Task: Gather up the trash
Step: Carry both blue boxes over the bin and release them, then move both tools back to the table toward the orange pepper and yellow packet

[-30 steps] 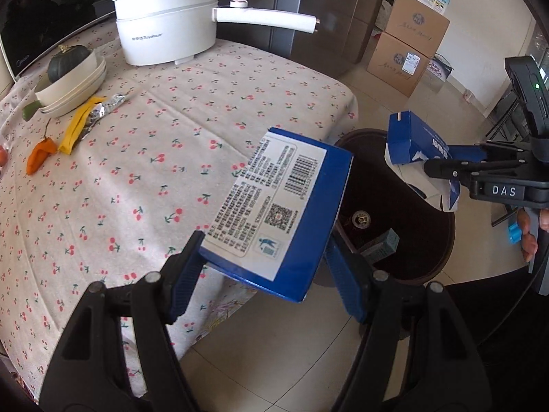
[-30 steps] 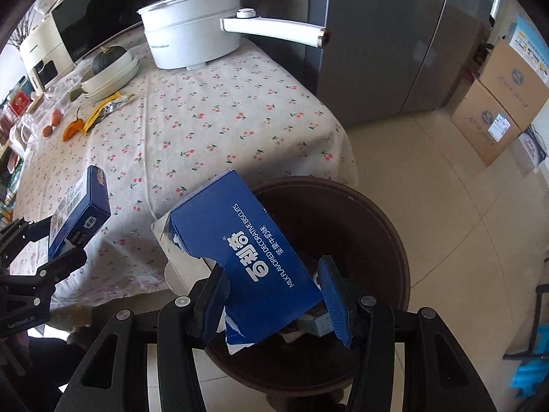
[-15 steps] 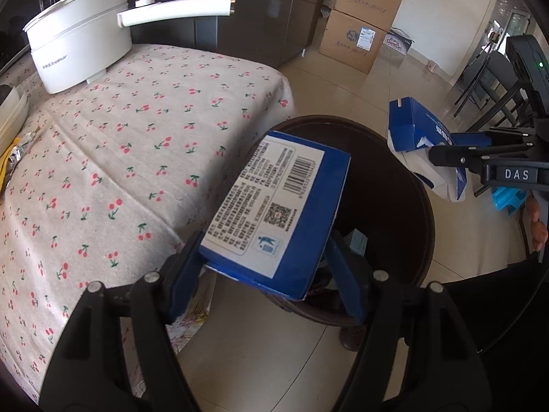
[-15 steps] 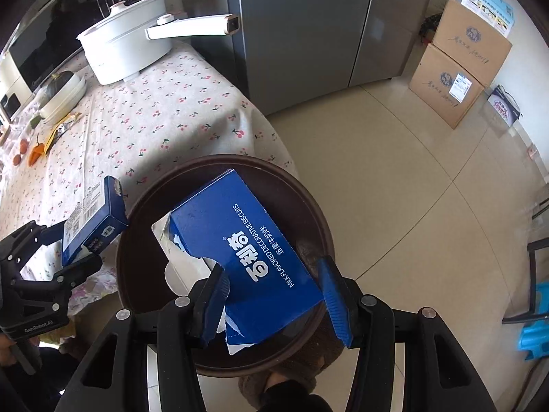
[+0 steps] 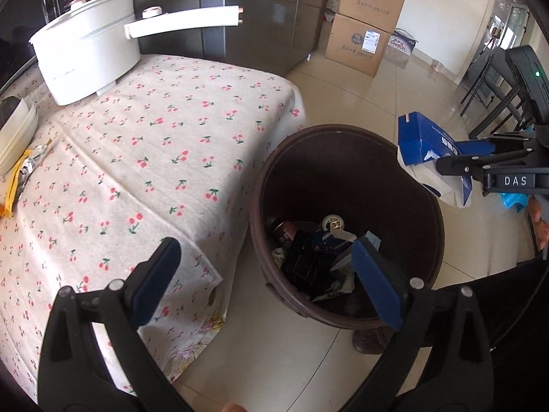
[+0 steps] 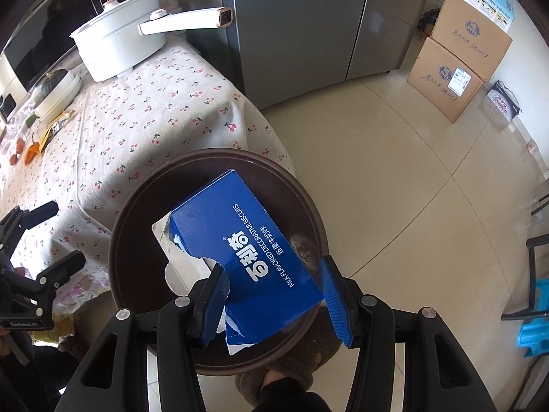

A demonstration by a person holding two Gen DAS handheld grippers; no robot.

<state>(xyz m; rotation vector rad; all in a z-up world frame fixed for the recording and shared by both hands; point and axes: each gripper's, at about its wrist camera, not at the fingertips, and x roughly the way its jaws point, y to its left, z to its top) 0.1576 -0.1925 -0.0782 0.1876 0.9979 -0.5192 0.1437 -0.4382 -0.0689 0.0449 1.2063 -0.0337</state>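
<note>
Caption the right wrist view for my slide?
Right claw holds a torn blue biscuit box over the brown trash bin.

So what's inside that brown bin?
The bin holds a can, dark packaging and paper scraps. Whatever lies beneath them is hidden.

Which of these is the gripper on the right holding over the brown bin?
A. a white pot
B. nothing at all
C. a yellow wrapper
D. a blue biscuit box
D: the right gripper has its blue fingers clamped on a torn blue biscuit box above the brown bin.
</note>
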